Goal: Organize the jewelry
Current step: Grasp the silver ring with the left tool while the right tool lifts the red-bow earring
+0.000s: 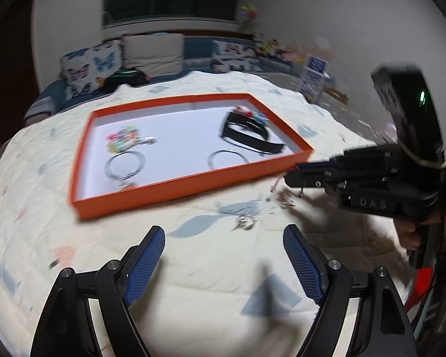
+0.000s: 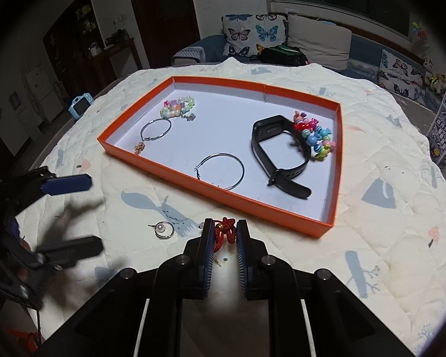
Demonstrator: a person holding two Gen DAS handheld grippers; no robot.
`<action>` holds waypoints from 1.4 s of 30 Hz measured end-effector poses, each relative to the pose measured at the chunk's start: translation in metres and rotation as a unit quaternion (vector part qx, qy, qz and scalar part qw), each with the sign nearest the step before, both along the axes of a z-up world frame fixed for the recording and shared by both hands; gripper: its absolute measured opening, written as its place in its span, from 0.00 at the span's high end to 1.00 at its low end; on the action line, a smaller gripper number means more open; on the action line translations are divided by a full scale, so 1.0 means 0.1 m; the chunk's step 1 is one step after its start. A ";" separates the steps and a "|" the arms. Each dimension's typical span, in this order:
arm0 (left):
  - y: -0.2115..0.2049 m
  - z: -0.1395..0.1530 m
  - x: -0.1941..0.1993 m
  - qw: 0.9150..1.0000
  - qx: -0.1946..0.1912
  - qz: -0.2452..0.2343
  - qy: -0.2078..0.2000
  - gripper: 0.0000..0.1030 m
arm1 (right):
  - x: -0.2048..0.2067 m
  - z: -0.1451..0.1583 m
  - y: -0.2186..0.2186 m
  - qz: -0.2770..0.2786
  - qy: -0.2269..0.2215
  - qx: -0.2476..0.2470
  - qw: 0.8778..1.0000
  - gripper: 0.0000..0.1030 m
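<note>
Jewelry is split: low in the right wrist frame, the right gripper (image 2: pixel 225 232) is clenched on a red knotted charm (image 2: pixel 224 228); it is thin and could slip out during the carry. Left of it a pearl ring (image 2: pixel 163 229) lies on the quilt (image 2: pixel 371 238), beside the released left gripper (image 1: pixel 224 235). Farther up, the orange tray (image 2: pixel 282 206) holds two hoops, two bead bracelets, one black watch band (image 2: pixel 278 154).

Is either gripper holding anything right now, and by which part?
The right gripper pinches the red knotted cord by its knotted top. The left gripper is open and holds nothing.
</note>
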State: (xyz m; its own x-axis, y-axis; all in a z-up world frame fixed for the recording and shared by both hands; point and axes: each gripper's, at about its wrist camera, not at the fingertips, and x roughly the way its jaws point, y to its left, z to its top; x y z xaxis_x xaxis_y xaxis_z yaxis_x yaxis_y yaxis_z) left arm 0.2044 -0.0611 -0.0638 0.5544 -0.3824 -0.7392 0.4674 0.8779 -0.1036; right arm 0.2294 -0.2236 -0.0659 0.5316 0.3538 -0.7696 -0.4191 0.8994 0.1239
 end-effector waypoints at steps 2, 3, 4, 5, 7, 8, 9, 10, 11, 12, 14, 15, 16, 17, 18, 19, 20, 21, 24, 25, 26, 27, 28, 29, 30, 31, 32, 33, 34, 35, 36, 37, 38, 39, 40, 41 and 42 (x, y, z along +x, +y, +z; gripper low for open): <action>-0.12 -0.04 0.04 1.000 0.004 -0.024 -0.001 0.23 | -0.02 0.03 -0.04 -0.002 -0.003 0.001 1.000 0.84; -0.17 -0.06 0.07 0.999 0.005 -0.035 0.003 0.29 | -0.02 0.04 -0.06 -0.003 -0.004 0.002 1.000 0.84; -0.22 -0.09 0.10 0.999 0.005 -0.046 0.009 0.32 | -0.03 0.04 -0.07 -0.004 -0.004 0.003 1.000 0.84; -0.26 -0.11 0.13 0.998 0.004 -0.054 0.014 0.38 | -0.04 0.05 -0.09 -0.005 -0.005 0.004 1.000 0.84; -0.33 -0.17 0.21 0.998 0.006 -0.064 0.023 0.46 | -0.04 0.06 -0.12 -0.006 -0.006 0.006 1.000 0.84; -0.35 -0.19 0.23 0.997 0.007 -0.067 0.026 0.49 | -0.04 0.06 -0.14 -0.007 -0.007 0.007 1.000 0.84; -0.36 -0.21 0.26 0.997 0.009 -0.069 0.028 0.52 | -0.04 0.07 -0.15 -0.008 -0.007 0.008 1.000 0.84; -0.38 -0.23 0.29 0.997 0.011 -0.071 0.030 0.52 | -0.04 0.07 -0.17 -0.008 -0.007 0.010 1.000 0.84; -0.39 -0.24 0.30 0.997 0.011 -0.074 0.032 0.53 | -0.05 0.08 -0.18 -0.009 -0.008 0.011 1.000 0.84; -0.40 -0.26 0.32 0.996 0.013 -0.078 0.032 0.54 | -0.05 0.08 -0.20 -0.009 -0.008 0.012 1.000 0.84; -0.44 -0.28 0.35 0.996 0.021 -0.084 0.033 0.56 | -0.04 0.08 -0.22 -0.010 -0.007 0.015 1.000 0.84; -0.44 -0.29 0.35 0.995 0.024 -0.087 0.034 0.59 | -0.04 0.07 -0.22 -0.010 -0.007 0.015 1.000 0.84; -0.46 -0.30 0.36 0.995 0.027 -0.091 0.036 0.61 | -0.04 0.07 -0.23 -0.011 -0.007 0.016 1.000 0.84; -0.47 -0.32 0.37 0.994 0.030 -0.095 0.037 0.65 | -0.03 0.06 -0.24 -0.012 -0.006 0.018 1.000 0.84; -0.49 -0.34 0.38 0.994 0.033 -0.098 0.038 0.68 | -0.03 0.06 -0.24 -0.013 -0.005 0.019 1.000 0.84; -0.50 -0.35 0.38 0.994 0.036 -0.100 0.039 0.69 | -0.03 0.05 -0.24 -0.013 -0.003 0.020 1.000 0.84; -0.51 -0.37 0.39 0.994 0.038 -0.100 0.038 0.70 | -0.02 0.04 -0.24 -0.013 -0.002 0.020 1.000 0.84; -0.50 -0.37 0.38 0.994 0.038 -0.100 0.037 0.70 | -0.02 0.04 -0.25 -0.013 -0.001 0.021 1.000 0.84; -0.50 -0.38 0.39 0.994 0.041 -0.098 0.034 0.73 | -0.02 0.04 -0.25 -0.014 -0.001 0.021 1.000 0.84; -0.49 -0.37 0.38 0.994 0.042 -0.097 0.033 0.73 | -0.02 0.04 -0.25 -0.014 -0.001 0.022 1.000 0.84; -0.50 -0.38 0.38 0.994 0.044 -0.097 0.031 0.75 | -0.03 0.04 -0.24 -0.014 -0.002 0.021 1.000 0.84; -0.49 -0.38 0.38 0.994 0.046 -0.097 0.030 0.77 | -0.03 0.04 -0.25 -0.014 -0.002 0.020 1.000 0.84; -0.49 -0.38 0.37 0.994 0.049 -0.096 0.027 0.79 | -0.03 0.04 -0.25 -0.013 -0.002 0.021 1.000 0.84; -0.49 -0.38 0.37 0.994 0.051 -0.096 0.025 0.81 | -0.03 0.04 -0.24 -0.013 -0.003 0.021 1.000 0.84; -0.48 -0.38 0.36 0.994 0.050 -0.095 0.024 0.81 | -0.03 0.05 -0.24 -0.013 -0.003 0.020 1.000 0.84; -0.48 -0.38 0.36 0.994 0.050 -0.093 0.022 0.81 | -0.04 0.05 -0.24 -0.013 -0.004 0.020 1.000 0.84; -0.47 -0.37 0.36 0.994 0.050 -0.091 0.020 0.82 | -0.04 0.06 -0.23 -0.013 -0.005 0.021 1.000 0.84; -0.46 -0.36 0.35 0.995 0.048 -0.090 0.017 0.82 | -0.04 0.06 -0.23 -0.013 -0.005 0.021 1.000 0.84; -0.45 -0.35 0.34 0.995 0.045 -0.087 0.015 0.82 | -0.05 0.07 -0.23 -0.012 -0.006 0.021 1.000 0.84; -0.43 -0.33 0.34 0.996 0.042 -0.084 0.013 0.82 | -0.05 0.08 -0.22 -0.012 -0.007 0.021 1.000 0.84; -0.41 -0.30 0.33 0.996 0.038 -0.082 0.011 0.82 | -0.06 0.08 -0.22 -0.012 -0.008 0.021 1.000 0.84; -0.39 -0.27 0.32 0.996 0.032 -0.080 0.008 0.82 | -0.06 0.09 -0.21 -0.011 -0.008 0.021 1.000 0.84; -0.37 -0.24 0.31 0.997 0.028 -0.078 0.005 0.82 | -0.07 0.10 -0.21 -0.010 -0.009 0.022 1.000 0.84; -0.35 -0.20 0.29 0.997 0.025 -0.076 0.001 0.82 | -0.07 0.11 -0.20 -0.010 -0.011 0.021 1.000 0.84; -0.33 -0.16 0.29 0.997 0.019 -0.072 -0.003 0.82 | -0.07 0.13 -0.20 -0.009 -0.012 0.021 1.000 0.84; -0.31 -0.11 0.28 0.997 0.014 -0.070 -0.005 0.82 | -0.07 0.15 -0.19 -0.009 -0.014 0.021 1.000 0.84; -0.29 -0.07 0.27 0.998 0.010 -0.067 -0.008 0.82 | -0.07 0.16 -0.18 -0.008 -0.015 0.022 1.000 0.84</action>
